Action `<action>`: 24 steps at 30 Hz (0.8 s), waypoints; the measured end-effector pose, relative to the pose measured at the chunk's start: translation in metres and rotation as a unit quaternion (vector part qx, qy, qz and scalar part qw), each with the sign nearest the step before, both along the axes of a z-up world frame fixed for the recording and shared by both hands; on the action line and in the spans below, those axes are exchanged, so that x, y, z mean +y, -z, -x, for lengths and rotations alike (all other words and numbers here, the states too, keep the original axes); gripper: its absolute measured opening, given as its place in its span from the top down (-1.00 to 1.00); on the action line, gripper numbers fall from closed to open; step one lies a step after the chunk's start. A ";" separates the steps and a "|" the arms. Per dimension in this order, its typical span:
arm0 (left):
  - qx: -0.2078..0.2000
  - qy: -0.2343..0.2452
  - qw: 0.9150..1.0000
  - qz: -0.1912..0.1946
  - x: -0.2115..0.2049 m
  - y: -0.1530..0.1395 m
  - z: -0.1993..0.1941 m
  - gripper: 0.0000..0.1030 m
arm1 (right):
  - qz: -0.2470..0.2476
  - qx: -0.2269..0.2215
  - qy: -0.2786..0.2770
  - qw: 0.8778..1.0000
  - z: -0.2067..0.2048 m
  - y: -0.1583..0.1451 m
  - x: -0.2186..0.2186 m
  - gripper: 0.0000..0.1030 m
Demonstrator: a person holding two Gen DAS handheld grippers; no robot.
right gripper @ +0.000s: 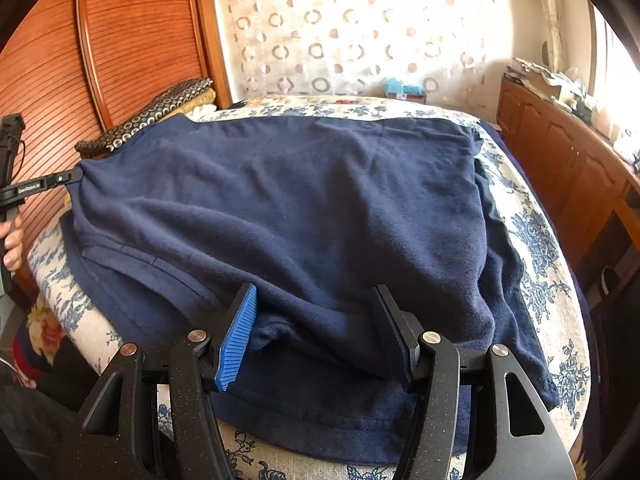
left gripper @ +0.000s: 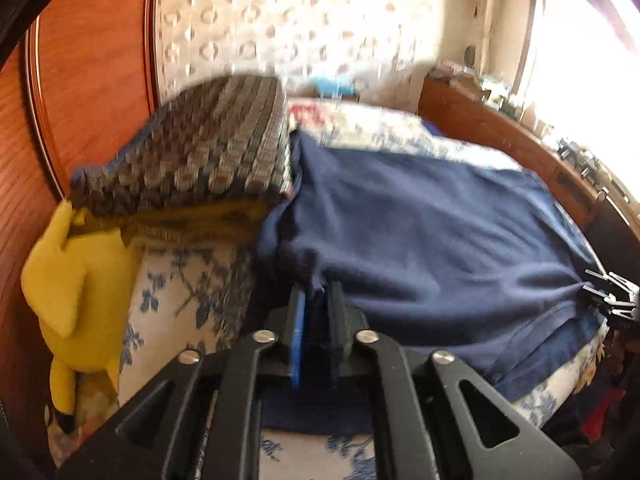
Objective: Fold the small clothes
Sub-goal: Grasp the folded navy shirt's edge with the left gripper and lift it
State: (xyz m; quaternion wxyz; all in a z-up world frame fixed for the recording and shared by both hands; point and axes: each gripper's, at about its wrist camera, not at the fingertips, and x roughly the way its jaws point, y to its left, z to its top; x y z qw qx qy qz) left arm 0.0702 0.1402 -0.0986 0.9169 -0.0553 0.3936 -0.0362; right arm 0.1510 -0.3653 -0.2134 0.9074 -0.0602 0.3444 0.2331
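We see a navy garment [right gripper: 288, 208] spread across the bed [right gripper: 540, 240], reaching its near edge. Our left gripper [left gripper: 316, 300] pinches a bunched corner of the cloth at the bed's left edge, near a dotted cushion [left gripper: 208, 156]. Our right gripper [right gripper: 316, 320] stands released, jaws apart astride a fold at the near edge.

The left wrist view is smeared by motion: the patterned cushion [left gripper: 200, 148] up and left of the left claw [left gripper: 318, 300] shows only streaked dots, and the yellow soft toy [left gripper: 68, 280] beside it is partly tucked under that cushion. Navy cloth [left gripper: 440, 232] bunches over the claw's tips, hiding how its pads meet the fabric. Far right of the claw, the right claw [left gripper: 612, 300] is cut by the frame edge. In the right wrist view, the hand [right gripper: 12, 248] holding the left claw is cropped at the left edge.
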 end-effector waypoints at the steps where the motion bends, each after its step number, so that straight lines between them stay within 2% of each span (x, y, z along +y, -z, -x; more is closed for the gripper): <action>1: 0.012 -0.003 1.000 -0.006 0.002 0.005 -0.003 0.48 | 0.001 -0.001 0.000 1.000 0.000 0.001 0.001 -0.16; 2: 0.023 -0.009 1.000 -0.018 0.003 0.011 -0.005 0.27 | 0.002 -0.004 0.000 1.000 0.001 0.001 0.002 -0.16; 6: 0.035 -0.023 0.999 -0.026 0.009 0.022 -0.007 -0.04 | 0.000 -0.004 -0.001 1.000 0.001 0.001 0.002 -0.16; 7: 0.034 -0.027 0.999 -0.031 0.010 0.023 -0.007 -0.18 | 0.001 -0.004 -0.002 1.000 0.002 0.001 0.002 -0.16; 15: 0.032 -0.019 0.999 -0.029 0.010 0.025 -0.011 -0.20 | 0.003 -0.005 -0.003 1.000 0.002 0.002 0.002 -0.16; 16: 0.033 -0.013 0.999 -0.022 0.011 0.024 -0.012 -0.18 | 0.003 -0.006 -0.003 1.000 0.002 0.002 0.001 -0.16; 18: 0.033 0.007 0.999 -0.015 0.010 0.022 -0.016 0.08 | 0.002 -0.005 -0.003 1.000 0.002 0.002 0.001 -0.16; 19: 0.033 0.020 0.999 -0.006 0.007 0.020 -0.017 0.51 | 0.002 -0.005 -0.004 1.000 0.002 0.002 0.001 -0.16; 20: 0.035 0.034 0.999 0.010 0.006 0.020 -0.018 0.82 | 0.002 -0.005 -0.004 1.000 0.002 0.002 0.001 -0.16; 21: 0.038 0.039 0.998 0.018 0.004 0.019 -0.019 0.83 | 0.003 -0.006 -0.005 1.000 0.002 0.003 0.001 -0.16; 24: 0.023 0.041 0.999 -0.001 -0.006 0.015 -0.018 0.91 | 0.001 -0.006 -0.005 1.000 0.002 0.002 0.001 -0.16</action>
